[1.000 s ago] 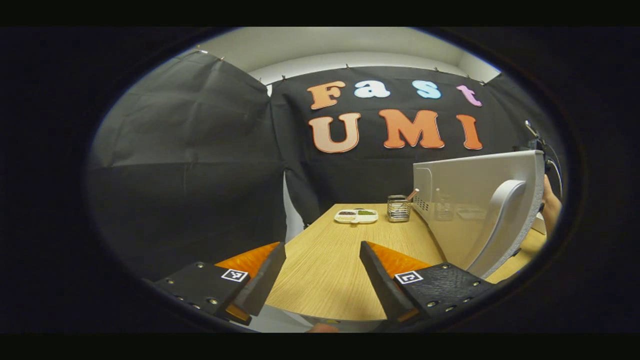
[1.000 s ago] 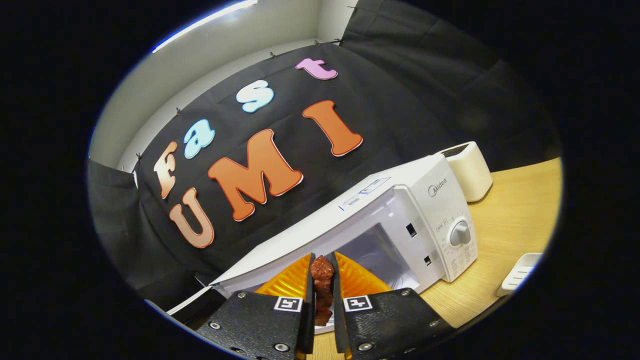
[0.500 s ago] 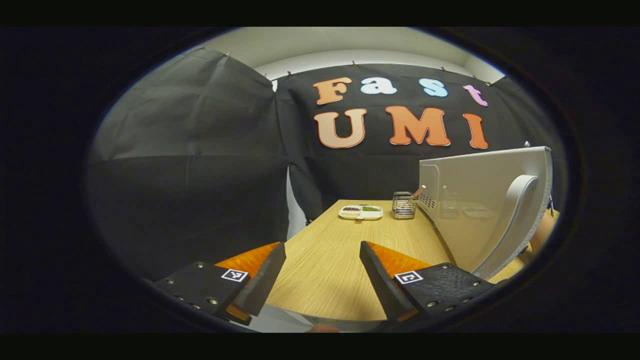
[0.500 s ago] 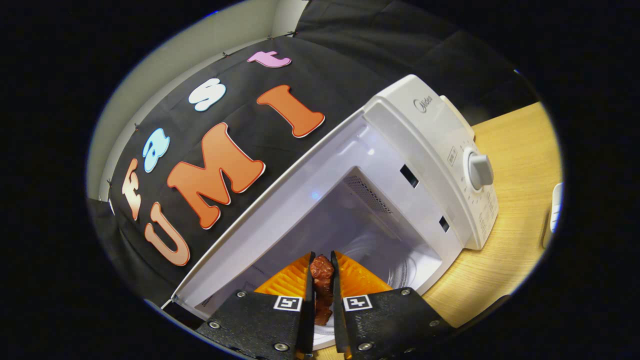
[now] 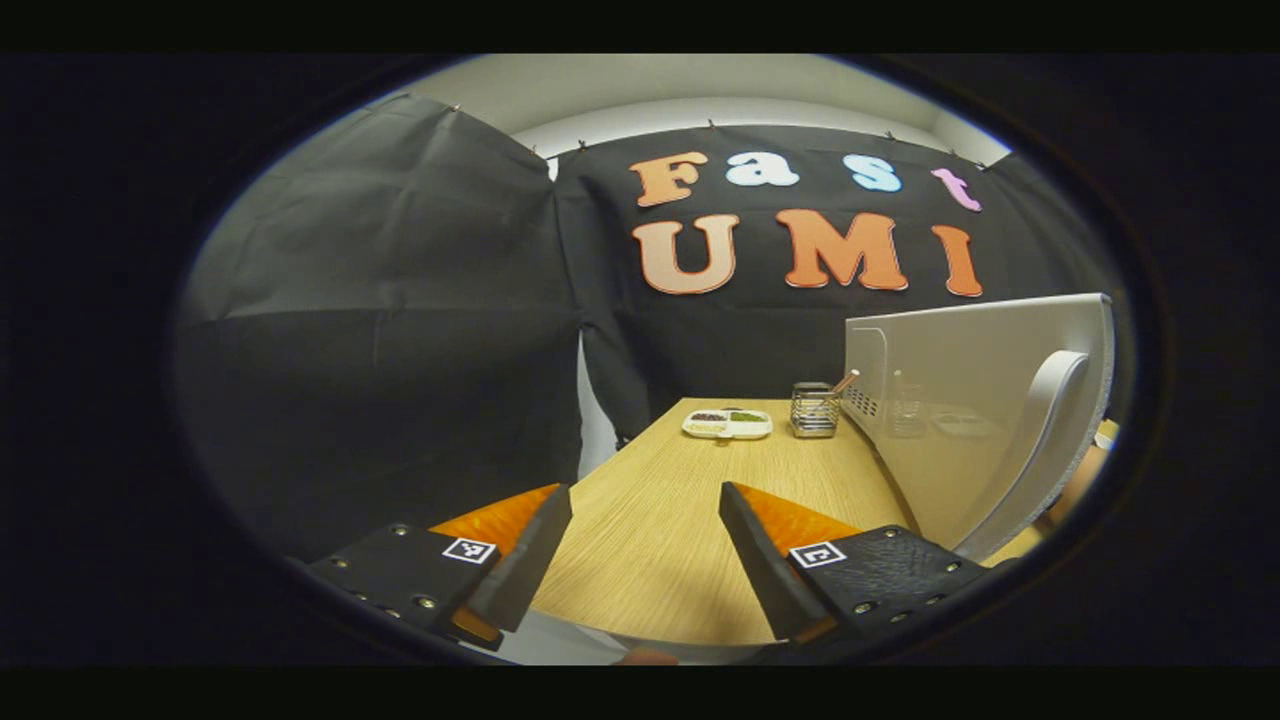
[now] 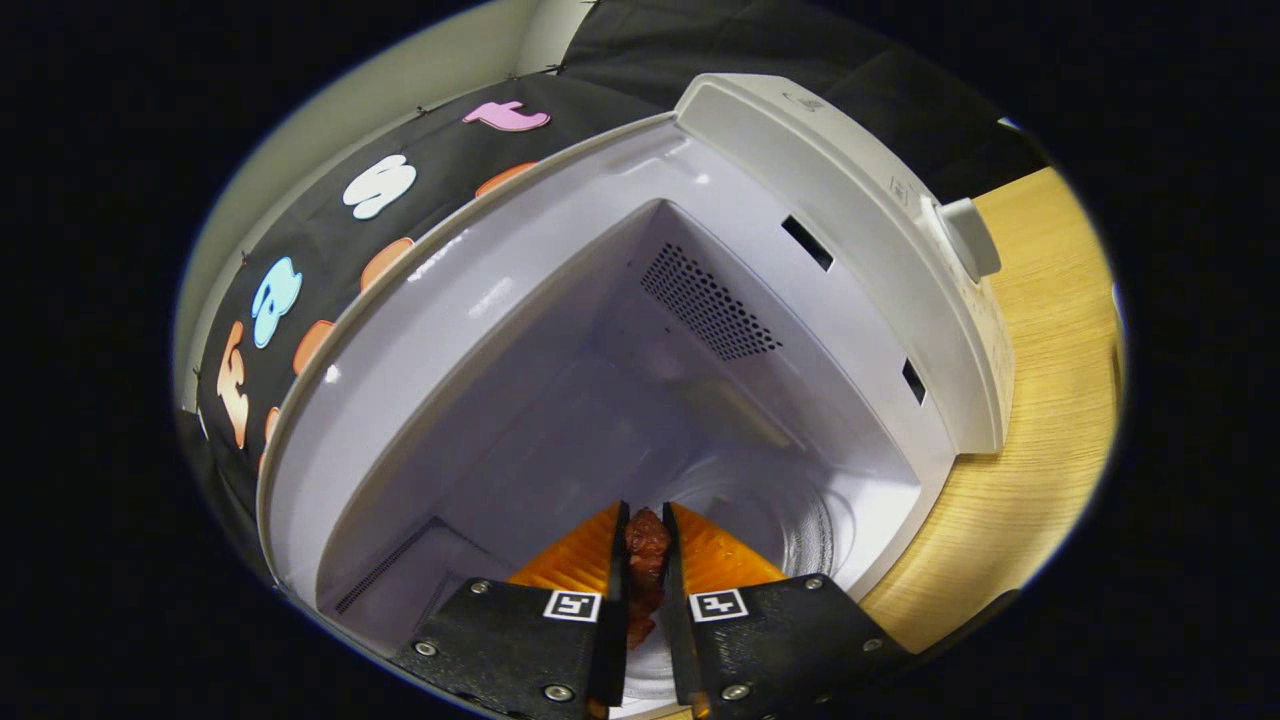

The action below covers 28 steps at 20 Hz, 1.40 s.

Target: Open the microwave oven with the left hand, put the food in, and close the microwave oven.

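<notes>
In the right gripper view the white microwave oven [image 6: 880,210] stands open, its pale cavity [image 6: 560,420] close ahead with a glass turntable [image 6: 790,530] on the floor. My right gripper [image 6: 642,530] is shut on a reddish-brown piece of food [image 6: 645,560] and reaches into the cavity's mouth above the turntable. In the left gripper view my left gripper [image 5: 645,520] is open with nothing between its fingers, over the wooden table [image 5: 690,500]. The swung-out microwave door [image 5: 960,400] with its curved handle [image 5: 1030,450] stands to its right.
At the far end of the table lie a white divided dish [image 5: 727,423] with food bits and a wire holder [image 5: 814,409]. The microwave's dial [image 6: 968,238] sits on its control panel. A hand [image 5: 1085,475] shows behind the door's edge.
My right gripper has moved forward with the food, from in front of the microwave into the cavity's opening. The left gripper has barely shifted; the view turned slightly left.
</notes>
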Available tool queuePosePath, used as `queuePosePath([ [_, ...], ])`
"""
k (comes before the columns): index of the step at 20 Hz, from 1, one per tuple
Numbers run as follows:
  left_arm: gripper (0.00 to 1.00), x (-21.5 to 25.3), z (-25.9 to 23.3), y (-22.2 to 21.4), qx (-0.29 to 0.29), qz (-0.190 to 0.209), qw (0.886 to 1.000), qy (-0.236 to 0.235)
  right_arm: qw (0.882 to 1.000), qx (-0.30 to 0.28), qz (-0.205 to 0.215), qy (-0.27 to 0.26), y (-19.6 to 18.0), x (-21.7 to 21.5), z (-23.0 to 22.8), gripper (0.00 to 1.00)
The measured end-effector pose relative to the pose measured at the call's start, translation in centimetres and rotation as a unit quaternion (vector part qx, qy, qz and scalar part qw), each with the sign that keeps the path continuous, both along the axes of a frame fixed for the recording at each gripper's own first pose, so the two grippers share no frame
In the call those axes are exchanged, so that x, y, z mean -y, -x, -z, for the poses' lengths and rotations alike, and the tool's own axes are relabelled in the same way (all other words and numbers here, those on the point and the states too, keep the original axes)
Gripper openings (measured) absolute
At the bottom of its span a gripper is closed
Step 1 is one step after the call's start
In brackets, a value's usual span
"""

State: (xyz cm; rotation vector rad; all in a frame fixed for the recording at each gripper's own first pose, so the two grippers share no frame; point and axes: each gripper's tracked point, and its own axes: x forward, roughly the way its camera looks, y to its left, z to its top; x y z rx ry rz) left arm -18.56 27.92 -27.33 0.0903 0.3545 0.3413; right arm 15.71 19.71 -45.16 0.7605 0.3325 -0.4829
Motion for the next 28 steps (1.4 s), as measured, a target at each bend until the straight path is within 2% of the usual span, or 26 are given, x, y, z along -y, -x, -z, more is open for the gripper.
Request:
queuePosePath([
  [2, 0.88, 0.2, -0.3, -0.1, 0.002, 0.002, 1.000, -0.001, 1.000, -0.022, -0.005, 0.013, -0.3, 0.0, 1.3, 0.22],
  [4, 0.90, 0.3, -0.7, -0.2, 0.006, 0.003, 1.000, -0.004, 0.997, -0.042, -0.028, 0.056, -0.1, 0.0, 1.6, 0.28],
  [6, 0.90, 0.7, -1.0, -0.5, 0.010, 0.008, 1.000, -0.003, 0.988, -0.081, -0.063, 0.114, 0.6, -0.1, 2.0, 0.42],
  [7, 0.90, 1.2, -1.0, -0.6, 0.009, 0.012, 1.000, -0.003, 0.981, -0.095, -0.091, 0.141, 0.7, -0.6, 2.3, 0.57],
  [8, 0.90, 1.6, -1.2, -0.8, 0.009, 0.017, 1.000, -0.003, 0.973, -0.102, -0.120, 0.166, 0.9, -1.3, 1.8, 0.61],
  [9, 0.90, 2.0, -1.3, -0.9, 0.013, 0.022, 1.000, -0.002, 0.966, -0.102, -0.139, 0.195, 1.0, -1.6, 1.0, 0.74],
  [11, 0.90, 2.9, -1.9, -1.2, 0.020, 0.030, 0.999, 0.000, 0.955, -0.093, -0.151, 0.236, 1.3, -0.7, -1.1, 0.86],
  [20, 0.90, 9.8, -3.5, -2.0, 0.038, 0.099, 0.994, 0.024, 0.941, -0.051, -0.211, 0.260, 6.5, 2.0, -8.0, 0.88],
  [24, 0.88, 12.1, -3.7, -1.6, 0.041, 0.110, 0.992, 0.041, 0.936, -0.016, -0.230, 0.267, 8.9, 4.3, -12.3, 0.88],
  [28, 0.88, 16.5, -3.8, -2.2, 0.044, 0.157, 0.985, 0.064, 0.926, 0.025, -0.250, 0.280, 11.1, 6.9, -16.6, 0.87],
])
